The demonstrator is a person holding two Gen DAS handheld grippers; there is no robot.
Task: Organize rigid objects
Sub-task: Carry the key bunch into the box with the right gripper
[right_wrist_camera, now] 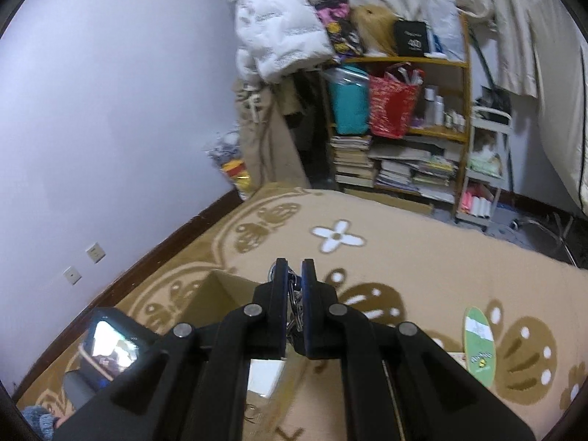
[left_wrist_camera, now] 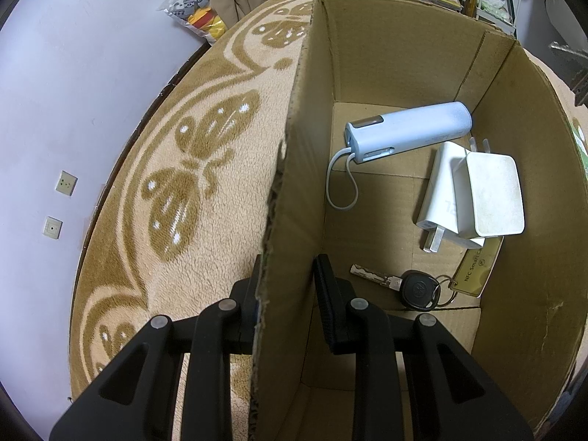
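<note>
In the left wrist view my left gripper [left_wrist_camera: 290, 275] straddles the left wall of a cardboard box [left_wrist_camera: 294, 191], one finger outside and one inside, with a gap left at the inner finger. Inside the box lie a light blue power bank [left_wrist_camera: 408, 128] with a short cable, two white chargers [left_wrist_camera: 474, 194], and a car key [left_wrist_camera: 411, 288] with a yellow tag. In the right wrist view my right gripper [right_wrist_camera: 294, 275] is shut on a bunch of metal keys [right_wrist_camera: 293, 294] and holds it above the box corner [right_wrist_camera: 228, 290].
The box stands on a tan butterfly-pattern rug [right_wrist_camera: 422, 257]. A green oval object [right_wrist_camera: 477, 345] lies on the rug to the right. A phone-like screen [right_wrist_camera: 110, 345] shows at lower left. A cluttered bookshelf [right_wrist_camera: 400, 128] and a lilac wall [right_wrist_camera: 110, 110] stand behind.
</note>
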